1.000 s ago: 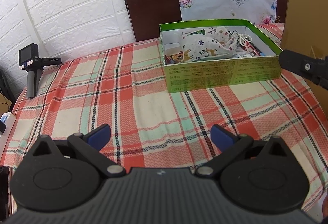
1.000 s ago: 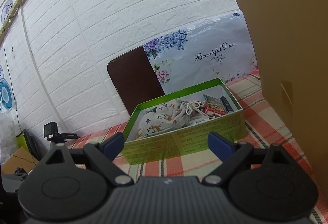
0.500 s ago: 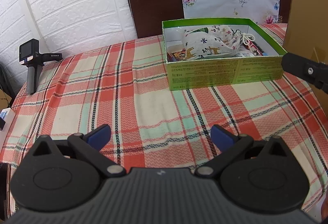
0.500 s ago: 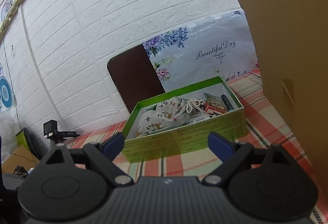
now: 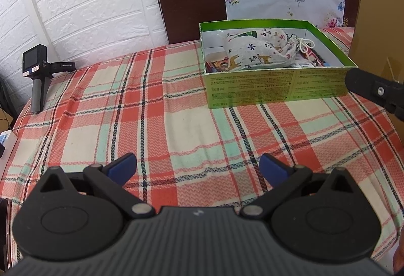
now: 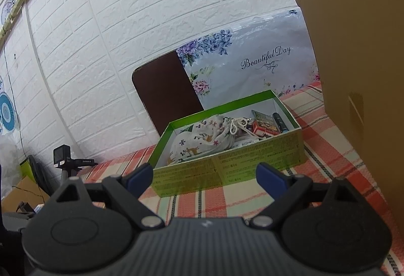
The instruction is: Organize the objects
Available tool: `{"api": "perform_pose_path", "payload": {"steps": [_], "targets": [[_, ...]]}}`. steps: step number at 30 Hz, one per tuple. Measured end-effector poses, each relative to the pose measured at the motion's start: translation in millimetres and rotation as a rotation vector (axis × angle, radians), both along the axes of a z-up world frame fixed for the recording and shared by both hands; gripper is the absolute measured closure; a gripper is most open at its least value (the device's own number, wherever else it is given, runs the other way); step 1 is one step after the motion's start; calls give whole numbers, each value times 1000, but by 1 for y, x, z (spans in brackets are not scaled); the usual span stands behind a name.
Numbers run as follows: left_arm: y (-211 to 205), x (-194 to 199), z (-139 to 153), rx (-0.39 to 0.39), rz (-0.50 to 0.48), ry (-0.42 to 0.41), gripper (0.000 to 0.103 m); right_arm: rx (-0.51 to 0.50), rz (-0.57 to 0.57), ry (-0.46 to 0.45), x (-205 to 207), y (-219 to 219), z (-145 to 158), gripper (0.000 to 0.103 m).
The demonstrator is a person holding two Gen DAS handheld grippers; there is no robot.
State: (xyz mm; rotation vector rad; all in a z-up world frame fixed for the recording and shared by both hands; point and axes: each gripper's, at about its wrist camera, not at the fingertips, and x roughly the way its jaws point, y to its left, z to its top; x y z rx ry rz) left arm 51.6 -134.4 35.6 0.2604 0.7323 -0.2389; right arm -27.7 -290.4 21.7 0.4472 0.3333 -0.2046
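Green box (image 6: 227, 170) just beyond spread right gripper (image 6: 204, 173)

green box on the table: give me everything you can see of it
The green box is a shallow rectangular tray without a lid, apparently printed cardboard: lime-green outside with small text on its long side, white inside. It sits flat on the plaid tablecloth, toward the far side, beside a tall brown cardboard box. Inside lie a white patterned drawstring pouch and small packets, a dark tube among them. Neither gripper touches it.
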Motion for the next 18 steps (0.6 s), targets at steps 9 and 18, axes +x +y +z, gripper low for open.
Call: {"api": "perform_pose_path", "payload": {"steps": [9,18], "targets": [[-1,3,2,-14,-6,20,0,-19,13,3,3,3,4,11],[1,4,4,-29,3,27,0,-5,13,9,4,-1,3,11]]}}
